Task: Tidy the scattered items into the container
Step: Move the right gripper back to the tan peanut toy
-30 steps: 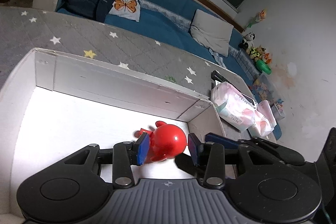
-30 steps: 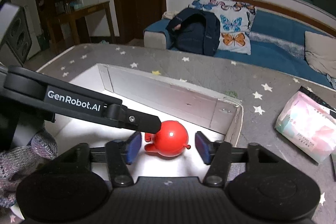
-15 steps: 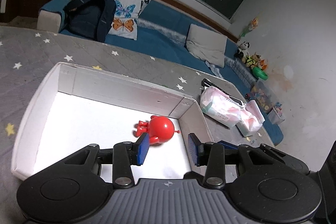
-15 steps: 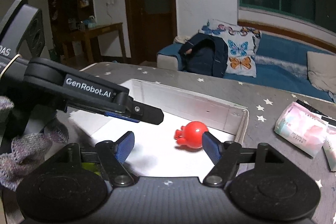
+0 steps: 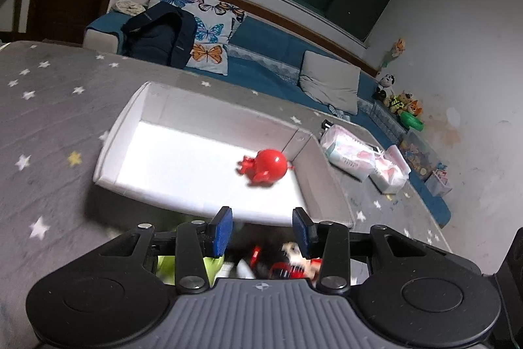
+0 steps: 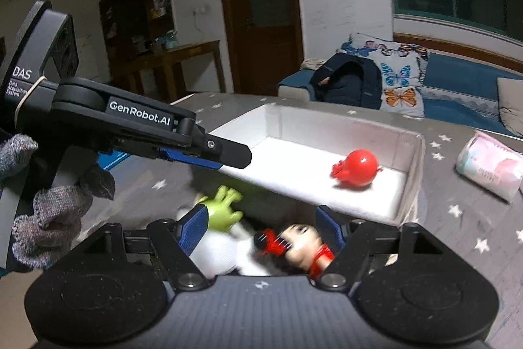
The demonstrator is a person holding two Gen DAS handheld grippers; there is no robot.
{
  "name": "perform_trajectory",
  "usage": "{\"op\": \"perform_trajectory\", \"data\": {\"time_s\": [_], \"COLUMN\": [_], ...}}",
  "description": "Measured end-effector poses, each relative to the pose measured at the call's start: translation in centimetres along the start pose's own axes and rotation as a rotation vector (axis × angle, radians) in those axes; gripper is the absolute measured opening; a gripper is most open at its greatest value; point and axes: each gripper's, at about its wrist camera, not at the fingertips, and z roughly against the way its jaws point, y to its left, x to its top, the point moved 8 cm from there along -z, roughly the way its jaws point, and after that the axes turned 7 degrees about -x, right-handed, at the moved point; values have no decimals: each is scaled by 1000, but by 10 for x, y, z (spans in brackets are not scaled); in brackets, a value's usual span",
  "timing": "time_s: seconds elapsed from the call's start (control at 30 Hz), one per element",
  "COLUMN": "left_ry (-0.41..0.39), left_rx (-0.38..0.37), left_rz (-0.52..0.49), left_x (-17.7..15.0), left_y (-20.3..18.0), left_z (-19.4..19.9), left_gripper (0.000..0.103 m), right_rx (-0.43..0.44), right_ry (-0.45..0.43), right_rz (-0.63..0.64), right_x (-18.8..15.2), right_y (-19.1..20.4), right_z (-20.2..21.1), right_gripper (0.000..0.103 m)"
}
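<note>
A red round toy (image 5: pixel 268 167) (image 6: pixel 358 167) lies inside the white box (image 5: pixel 111 146) (image 6: pixel 415 179), near its right corner. My left gripper (image 5: pixel 261 231) is open and empty, hanging just before the box's near wall. The right gripper (image 6: pixel 263 226) is also open, with nothing pressed between its pads. Below it, on the grey starred cloth in front of the box, lie a green toy (image 6: pixel 224 208), a white item (image 6: pixel 219 254) and a dark-haired doll in red (image 6: pixel 300 246), all blurred. The left gripper (image 6: pixel 235 154) shows side-on in the right wrist view, held by a gloved hand (image 6: pixel 49 218).
Two pink tissue packs (image 5: pixel 346 149) lie on the cloth right of the box; one (image 6: pixel 490 165) shows in the right wrist view. A blue sofa (image 5: pixel 261 54) with cushions and a dark bag runs behind the table. Soft toys sit by the wall at far right.
Both grippers have drawn back from the box, leaving the red toy inside. The right jaws have widened. The toys in front of the box have come into view.
</note>
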Motion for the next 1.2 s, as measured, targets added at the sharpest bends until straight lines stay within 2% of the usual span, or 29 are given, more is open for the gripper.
{"op": "perform_trajectory", "data": {"time_s": [0.17, 0.27, 0.47, 0.77, 0.93, 1.2], "left_ry": [-1, -1, 17, 93, 119, 92], "left_rx": [27, 36, -2, -59, -65, -72], "left_rz": [14, 33, 46, 33, 43, 36], "left_x": [-23, -34, -52, -82, -87, -67], "left_y": [12, 19, 16, -5, -6, -14], "left_z": [19, 30, 43, 32, 23, 9], "left_gripper": [43, 43, 43, 43, 43, 43], "right_rx": [34, 49, 51, 38, 37, 9], "right_ry": [29, 46, 74, 133, 134, 102], "right_rz": [30, 38, 53, 15, -6, -72], "right_x": [-18, -27, -43, -69, -69, -59], "right_y": [24, 37, 45, 36, 32, 9], "right_z": [1, -2, -2, 2, 2, 8], "right_gripper": [74, 80, 81, 81, 81, 81]}}
